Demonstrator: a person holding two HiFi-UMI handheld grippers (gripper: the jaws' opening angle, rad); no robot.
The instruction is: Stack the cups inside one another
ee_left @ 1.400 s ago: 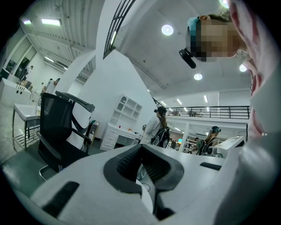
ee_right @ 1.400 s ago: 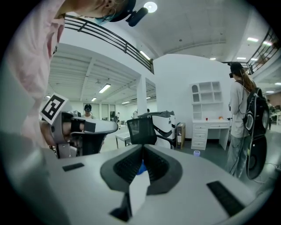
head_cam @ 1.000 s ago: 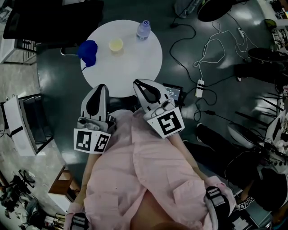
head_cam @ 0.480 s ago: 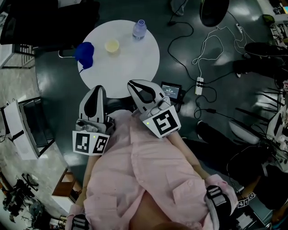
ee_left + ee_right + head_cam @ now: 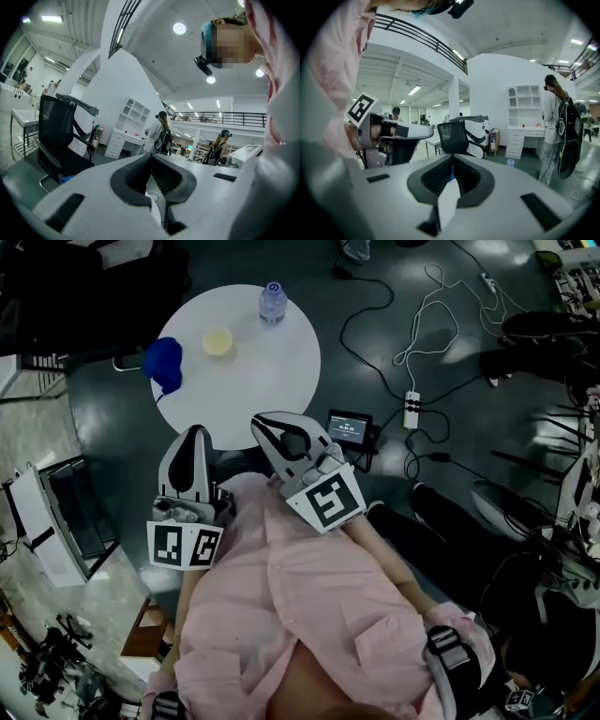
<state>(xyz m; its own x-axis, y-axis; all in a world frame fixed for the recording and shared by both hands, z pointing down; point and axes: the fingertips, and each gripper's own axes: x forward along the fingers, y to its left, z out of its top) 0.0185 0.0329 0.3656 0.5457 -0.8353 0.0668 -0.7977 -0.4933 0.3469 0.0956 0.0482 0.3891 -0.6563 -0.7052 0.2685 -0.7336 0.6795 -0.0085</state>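
A round white table [image 5: 267, 371] stands in front of me in the head view. A blue cup [image 5: 162, 362] sits at its left edge and a small yellow cup [image 5: 217, 340] stands apart from it, further in. Both grippers are held close to my chest, short of the table's near edge. The left gripper [image 5: 194, 431] [image 5: 150, 155] has its jaws together with nothing between them. The right gripper [image 5: 259, 420] [image 5: 452, 157] is also shut and empty; a sliver of blue shows through the gap behind its tips.
A clear water bottle [image 5: 272, 301] stands at the table's far edge. On the dark floor to the right lie a small screen device [image 5: 350, 426], a power strip [image 5: 411, 411] and looping cables. A black office chair [image 5: 61, 140] stands left of the table; people stand in the background.
The head view has swung, so the table, cups and bottle sit further left in the picture. Both grippers stay shut near my chest, about where they were.
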